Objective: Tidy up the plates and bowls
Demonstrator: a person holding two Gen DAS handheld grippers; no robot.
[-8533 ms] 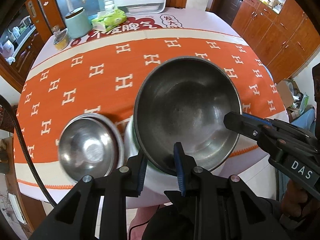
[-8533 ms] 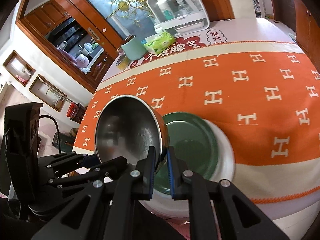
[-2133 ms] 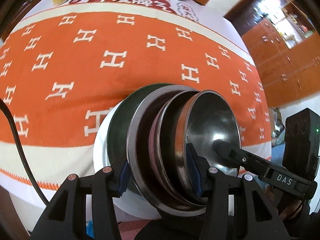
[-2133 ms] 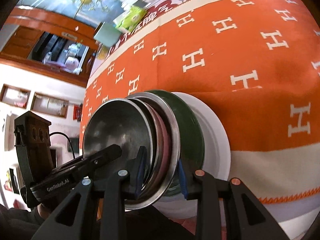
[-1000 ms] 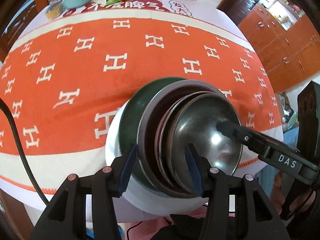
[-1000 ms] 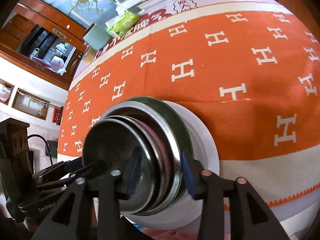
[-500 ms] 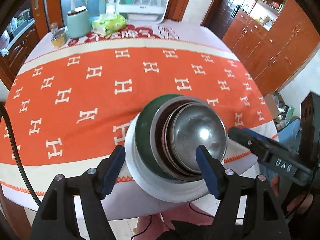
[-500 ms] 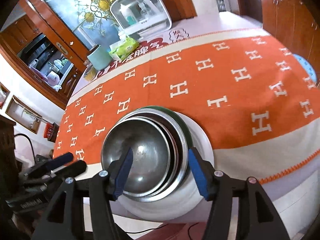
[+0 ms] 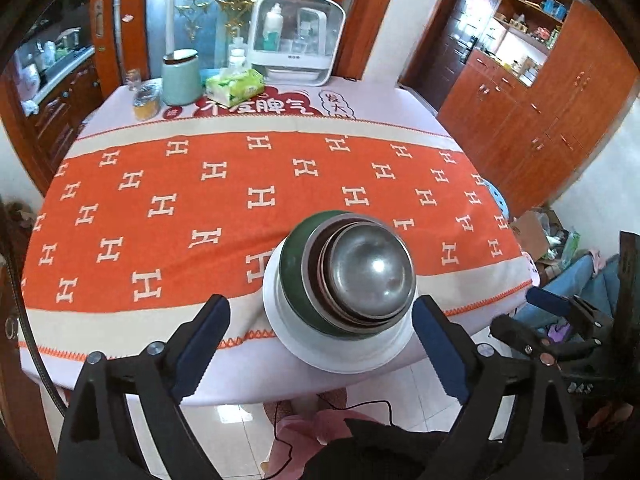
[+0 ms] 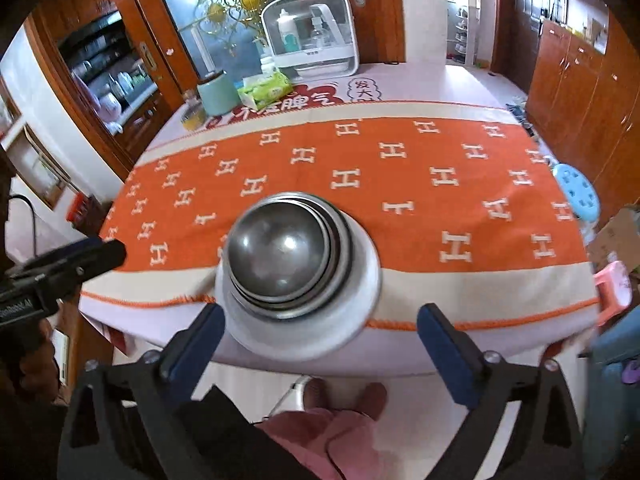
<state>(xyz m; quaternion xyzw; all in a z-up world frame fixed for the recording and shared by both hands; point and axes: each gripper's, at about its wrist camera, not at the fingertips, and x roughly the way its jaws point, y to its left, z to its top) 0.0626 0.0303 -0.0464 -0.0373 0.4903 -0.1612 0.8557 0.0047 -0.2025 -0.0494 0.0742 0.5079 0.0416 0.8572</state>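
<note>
One nested stack stands at the table's near edge: a white plate (image 9: 344,354) (image 10: 356,300) at the bottom, a green dish (image 9: 294,268) on it, then steel bowls, the smallest steel bowl (image 9: 370,274) (image 10: 280,250) on top. My left gripper (image 9: 322,338) hangs above and in front of the stack, its jaws opening wide with nothing between the pads. My right gripper (image 10: 318,338) hovers likewise, jaws opening, pads clear of the plate. Each gripper shows at the edge of the other's view: the right gripper (image 9: 556,316) and the left gripper (image 10: 76,258).
An orange cloth (image 9: 256,184) with white H marks covers the round table. At the far side stand a mint canister (image 9: 181,76), a green tissue pack (image 9: 236,86), a small jar (image 9: 145,102) and a white cabinet box (image 9: 298,40). A blue stool (image 10: 580,192) stands beside the table on the right.
Both grippers let go of the stack, opened wide and rose back away from it. The stack stayed on the table near the edge.
</note>
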